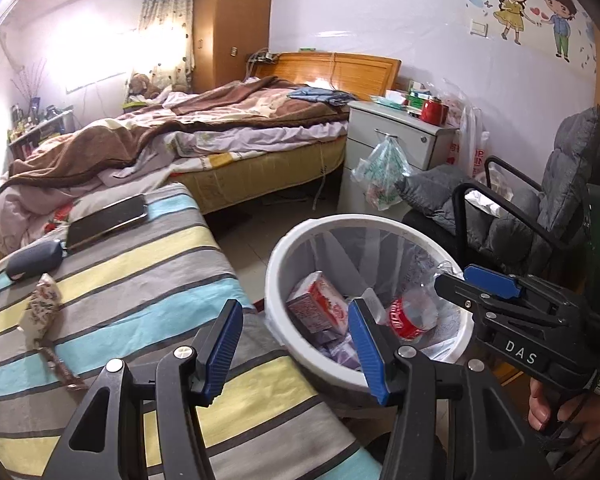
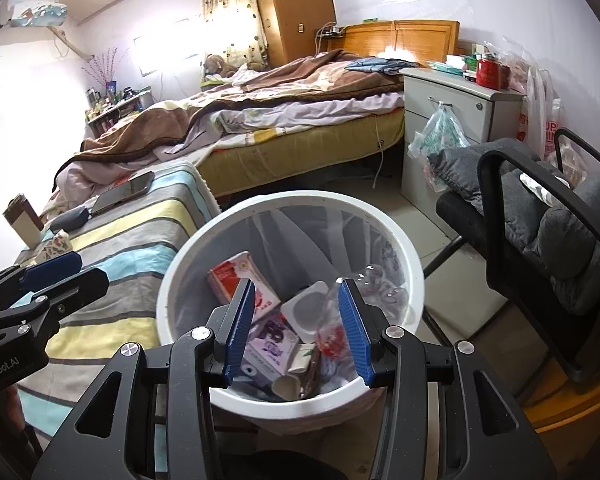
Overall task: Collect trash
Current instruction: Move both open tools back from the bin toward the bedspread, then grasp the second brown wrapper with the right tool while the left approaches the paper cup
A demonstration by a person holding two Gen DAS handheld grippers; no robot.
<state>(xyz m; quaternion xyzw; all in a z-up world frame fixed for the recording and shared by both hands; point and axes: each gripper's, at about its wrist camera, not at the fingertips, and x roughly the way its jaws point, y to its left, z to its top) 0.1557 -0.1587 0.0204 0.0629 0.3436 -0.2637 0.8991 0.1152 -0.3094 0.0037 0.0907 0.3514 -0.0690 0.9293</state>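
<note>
From the left wrist view, the left tool (image 1: 294,344) is hanging released and empty over the striped bed (image 1: 140,280), beside a white bin (image 1: 284,248) holding a carton (image 1: 320,304) and bottle (image 1: 410,316). From the right wrist view, the right tool (image 2: 298,328) is hovering released and empty directly above the bin (image 2: 400,240), where trash (image 2: 276,336) is lying inside.

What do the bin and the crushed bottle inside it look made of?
Bin: looks like smooth white plastic with a moulded rim, lined with a thin translucent film bag. Crushed bottle: clear thin plastic, judging by its creases and see-through wall, with a red label.
</note>
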